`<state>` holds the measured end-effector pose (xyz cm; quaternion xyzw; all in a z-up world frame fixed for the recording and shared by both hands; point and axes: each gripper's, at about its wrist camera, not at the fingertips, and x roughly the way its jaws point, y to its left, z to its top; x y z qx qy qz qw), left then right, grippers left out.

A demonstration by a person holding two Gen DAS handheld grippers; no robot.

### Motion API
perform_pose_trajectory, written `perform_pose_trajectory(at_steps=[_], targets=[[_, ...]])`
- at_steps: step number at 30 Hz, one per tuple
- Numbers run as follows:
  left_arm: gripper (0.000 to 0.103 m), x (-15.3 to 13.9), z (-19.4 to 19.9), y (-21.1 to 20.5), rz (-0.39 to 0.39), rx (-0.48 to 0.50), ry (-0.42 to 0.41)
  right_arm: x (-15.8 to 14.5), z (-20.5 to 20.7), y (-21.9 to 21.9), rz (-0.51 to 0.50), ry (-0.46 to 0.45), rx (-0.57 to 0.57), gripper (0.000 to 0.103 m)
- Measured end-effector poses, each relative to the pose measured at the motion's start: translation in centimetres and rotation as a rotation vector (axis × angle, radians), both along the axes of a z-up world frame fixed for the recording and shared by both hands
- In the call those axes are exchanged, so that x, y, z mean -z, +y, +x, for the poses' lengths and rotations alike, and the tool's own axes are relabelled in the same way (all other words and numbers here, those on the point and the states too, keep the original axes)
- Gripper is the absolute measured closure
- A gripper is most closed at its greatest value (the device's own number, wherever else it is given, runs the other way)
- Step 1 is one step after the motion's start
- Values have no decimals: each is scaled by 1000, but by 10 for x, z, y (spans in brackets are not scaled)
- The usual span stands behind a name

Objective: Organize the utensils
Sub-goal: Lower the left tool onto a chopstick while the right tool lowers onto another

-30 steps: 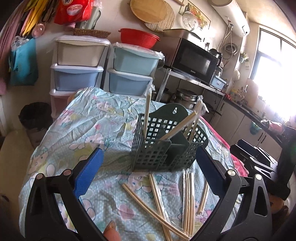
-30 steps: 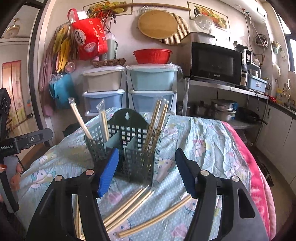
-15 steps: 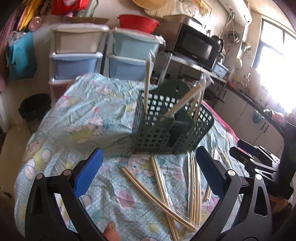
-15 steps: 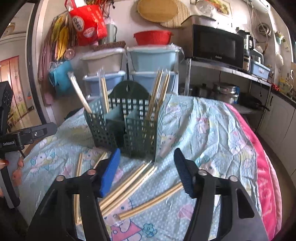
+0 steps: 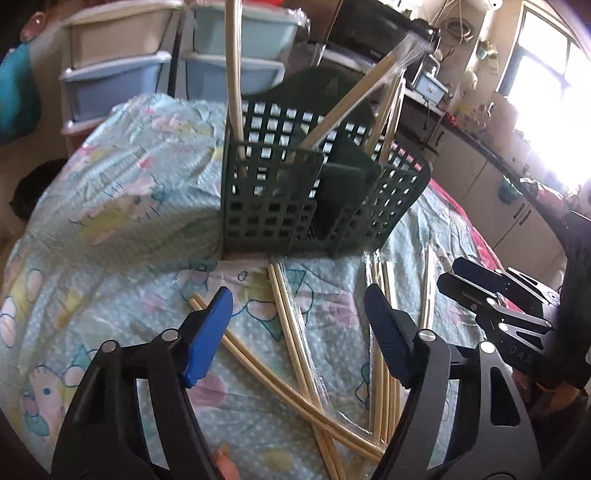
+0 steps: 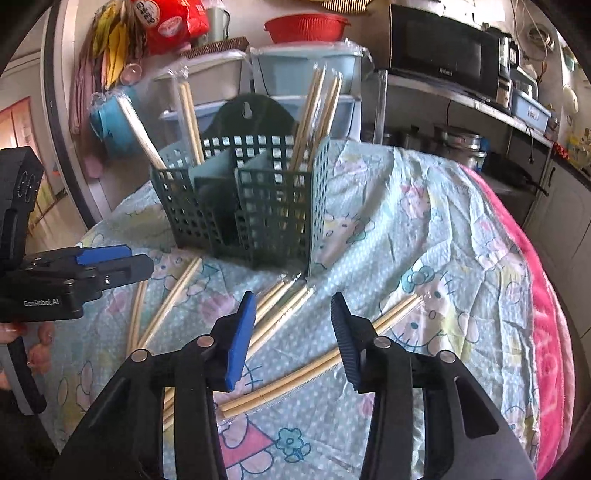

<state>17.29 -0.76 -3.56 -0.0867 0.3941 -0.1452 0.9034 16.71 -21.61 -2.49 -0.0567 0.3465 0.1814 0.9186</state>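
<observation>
Since a second ago both my hands have dropped closer to the table and tipped downward, and the loose chopsticks now fill the lower half of each view. My left gripper point(image 5: 298, 314) has just been narrowing its jaws; they are still apart, over a wrapped pair of chopsticks point(image 5: 291, 325), pads not pressing it. My right gripper point(image 6: 291, 314) has also been closing; its jaws hang apart above the wrapped chopsticks point(image 6: 280, 314) at 12 o'clock from my fingertips, gripping nothing.

The green caddy point(image 5: 303, 206) stands upright at 12 o'clock in both views, with chopsticks point(image 6: 317, 114) leaning in its compartments. It sits on a table under a pale blue cartoon-print cloth point(image 6: 424, 236) with a pink edge at 3 o'clock. Behind it: stacked plastic drawers point(image 5: 122, 74), a microwave point(image 6: 443, 48) on a metal shelf, a red bowl point(image 6: 306, 26).

I count one caddy, two grippers, four bundles standing in the caddy, and about six wrapped pairs lying loose, though overlaps make that count uncertain.
</observation>
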Motion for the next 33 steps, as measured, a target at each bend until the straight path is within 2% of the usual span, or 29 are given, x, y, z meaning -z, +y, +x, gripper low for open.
perform_pose_trajectory(at_steps=[2, 4, 7, 16, 30, 33], targets=[[44, 4, 8, 0, -3, 0, 30, 5, 7, 1, 0, 32, 1, 66], [53, 7, 16, 0, -4, 0, 56, 9, 14, 1, -1, 59, 4, 67], [59, 11, 26, 0, 10, -5, 82, 15, 26, 0, 3, 91, 10, 68], [65, 29, 48, -3, 23, -36, 151, 30, 59, 4, 1, 180, 37, 71], [66, 39, 57, -15, 75, -84, 159, 47, 89, 6, 37, 276, 63, 73], [76, 40, 57, -19, 122, -95, 146, 48, 90, 4, 43, 278, 66, 76]])
